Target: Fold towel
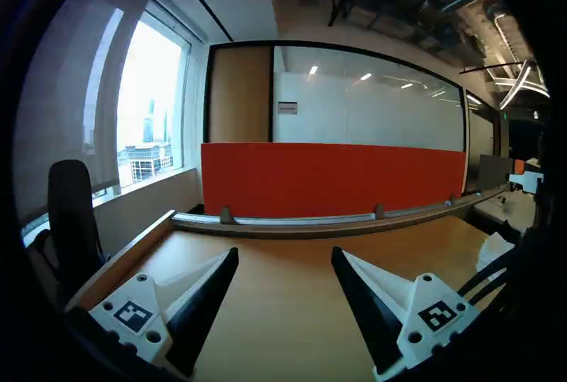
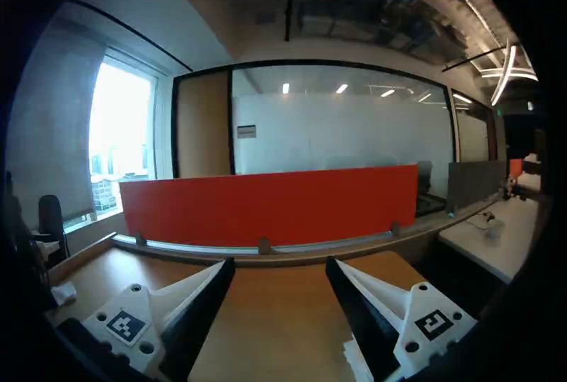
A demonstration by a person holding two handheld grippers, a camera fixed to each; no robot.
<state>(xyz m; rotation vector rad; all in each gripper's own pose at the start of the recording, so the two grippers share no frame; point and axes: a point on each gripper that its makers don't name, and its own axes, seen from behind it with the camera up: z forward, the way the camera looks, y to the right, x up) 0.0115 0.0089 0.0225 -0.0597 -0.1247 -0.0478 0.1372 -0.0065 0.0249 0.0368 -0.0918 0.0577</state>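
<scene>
Office: wooden desk (image 1: 283, 311), orange divider (image 1: 333, 180), window (image 1: 145, 113) | left claw (image 1: 284, 250) spread wide | right claw (image 2: 278, 261) spread wide

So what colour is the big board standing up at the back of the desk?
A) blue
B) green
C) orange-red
C: the divider panel along the back edge of the wooden desk is plainly orange-red in both gripper views.

R tongs (image 2: 278, 263) apart, wood desk (image 2: 283, 318), red divider (image 2: 269, 205)

Orange-red divider (image 1: 333, 180), tan desk (image 1: 283, 297), black-and-white fingers (image 1: 204, 297).
</scene>
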